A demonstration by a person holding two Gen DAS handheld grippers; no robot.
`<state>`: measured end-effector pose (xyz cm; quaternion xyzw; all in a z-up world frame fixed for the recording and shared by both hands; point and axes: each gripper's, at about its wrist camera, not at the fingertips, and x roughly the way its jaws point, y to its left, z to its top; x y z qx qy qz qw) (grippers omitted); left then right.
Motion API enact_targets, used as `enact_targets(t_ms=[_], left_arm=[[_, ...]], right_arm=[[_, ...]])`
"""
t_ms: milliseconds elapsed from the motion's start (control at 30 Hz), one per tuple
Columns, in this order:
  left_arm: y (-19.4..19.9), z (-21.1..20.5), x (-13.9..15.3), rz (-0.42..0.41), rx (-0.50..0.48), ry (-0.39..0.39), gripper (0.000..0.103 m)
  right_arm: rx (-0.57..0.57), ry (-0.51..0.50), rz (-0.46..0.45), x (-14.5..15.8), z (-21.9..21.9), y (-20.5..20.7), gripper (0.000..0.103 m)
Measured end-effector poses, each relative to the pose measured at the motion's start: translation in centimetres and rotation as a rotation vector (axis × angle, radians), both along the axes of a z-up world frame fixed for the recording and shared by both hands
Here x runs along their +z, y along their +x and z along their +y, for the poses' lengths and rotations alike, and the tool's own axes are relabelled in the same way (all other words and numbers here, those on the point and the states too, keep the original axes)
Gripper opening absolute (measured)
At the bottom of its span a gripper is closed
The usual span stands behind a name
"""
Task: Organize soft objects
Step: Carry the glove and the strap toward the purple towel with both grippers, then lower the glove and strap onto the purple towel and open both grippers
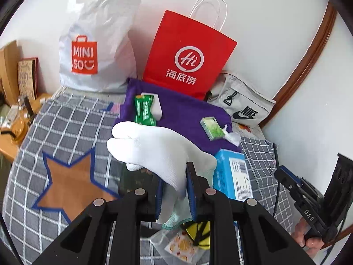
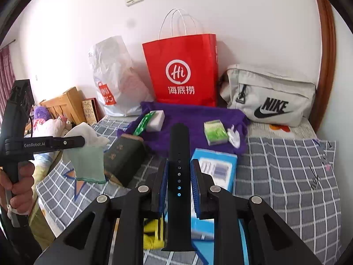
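My left gripper is shut on a white glove with a pale green cuff, and the glove hangs above the checked bedding. In the right wrist view that same gripper shows at the left with the glove drooping from it. A black watch strap with a row of holes stands up between the blue pads of my right gripper, which is shut on it. The right gripper's body, held by a hand, shows at the right edge of the left wrist view.
A purple towel carries a green packet, a white sponge and a small green box. Nearby lie a blue box and a dark green box. A red paper bag, a Miniso bag and a Nike bag line the wall.
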<state>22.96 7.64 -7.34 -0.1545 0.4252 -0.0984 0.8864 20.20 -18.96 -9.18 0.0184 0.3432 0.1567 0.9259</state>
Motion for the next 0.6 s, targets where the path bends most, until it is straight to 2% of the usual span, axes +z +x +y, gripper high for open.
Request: enact_targets(t_ms=[367,600], left_arm=[[5.2,-0.2,0.5,-0.007,0.015,0.046,0.018],[8.6,-0.8,0.3,-0.018,0.032,0.113,0.018]], right_arm=[[-0.004,0.003,-0.019,1.7,0.5,5.7,0.02],[-0.009,-0.018,-0.007,1.1,1.2,9.7,0.02]])
